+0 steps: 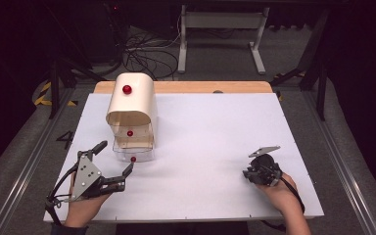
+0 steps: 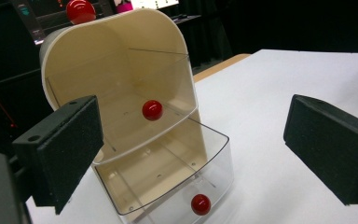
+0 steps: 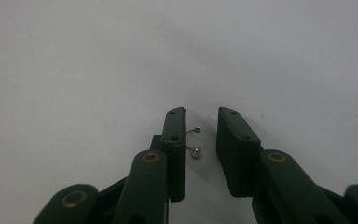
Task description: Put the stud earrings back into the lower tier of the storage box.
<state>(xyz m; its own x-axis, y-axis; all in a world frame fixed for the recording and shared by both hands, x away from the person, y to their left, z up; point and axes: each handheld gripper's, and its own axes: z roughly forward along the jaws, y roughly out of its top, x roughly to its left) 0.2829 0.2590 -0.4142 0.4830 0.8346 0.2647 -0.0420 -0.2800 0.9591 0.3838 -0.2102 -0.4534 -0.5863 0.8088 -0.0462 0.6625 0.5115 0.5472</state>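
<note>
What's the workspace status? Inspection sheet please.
Surface: white table, flat.
Job's things: cream drawer box with red knobs, lowest clear drawer pulled out; small metal stud lying on the table.
Clutter: nothing seen.
Grippers: left gripper open, facing the box; right gripper open, fingers either side of the stud.
Cables: loose bundle on the floor behind the table.
Surroundings: dark room, white desk frame beyond.

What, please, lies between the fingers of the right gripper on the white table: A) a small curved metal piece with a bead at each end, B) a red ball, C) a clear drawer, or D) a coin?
A: in the right gripper view the small curved metal piece with a bead at each end lies on the white table between the fingers of the right gripper.
</note>
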